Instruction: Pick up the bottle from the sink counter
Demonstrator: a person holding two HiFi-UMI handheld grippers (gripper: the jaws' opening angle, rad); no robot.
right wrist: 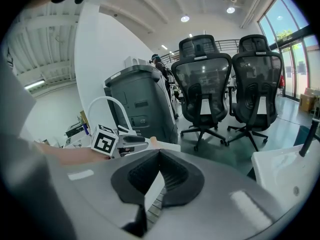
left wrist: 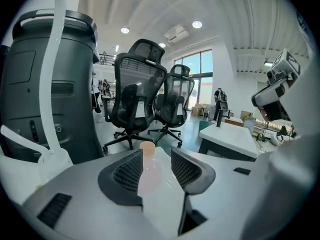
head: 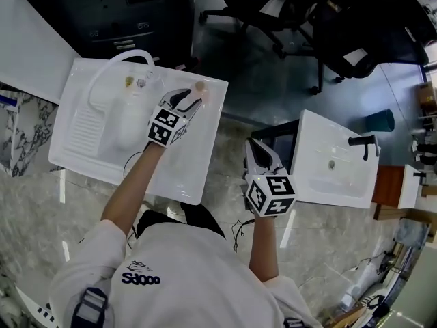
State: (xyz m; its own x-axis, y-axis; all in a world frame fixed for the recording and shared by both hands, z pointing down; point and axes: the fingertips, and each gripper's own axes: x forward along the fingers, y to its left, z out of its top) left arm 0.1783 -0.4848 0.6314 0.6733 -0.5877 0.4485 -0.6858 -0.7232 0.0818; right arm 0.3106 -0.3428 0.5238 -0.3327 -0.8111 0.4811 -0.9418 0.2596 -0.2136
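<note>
A small, pale pink bottle [head: 200,86] with a tan cap stands near the far right corner of the white sink counter [head: 177,173]. My left gripper [head: 193,99] reaches over the counter right up to it. In the left gripper view the bottle [left wrist: 148,170] sits between the two black ribbed pads, and the left gripper [left wrist: 156,153] is open, with a gap on the right side of the bottle. My right gripper [head: 258,145] hovers off the counter over the floor. In its own view the right gripper [right wrist: 160,156] is shut, with its tips together and nothing between them.
A white arched faucet [head: 130,57] and basin [head: 109,118] take up the counter's left part. A dark grey cabinet [head: 123,12] stands behind it. A second white sink [head: 334,162] with a black tap [head: 362,142] lies to the right. Black office chairs [head: 321,26] stand beyond.
</note>
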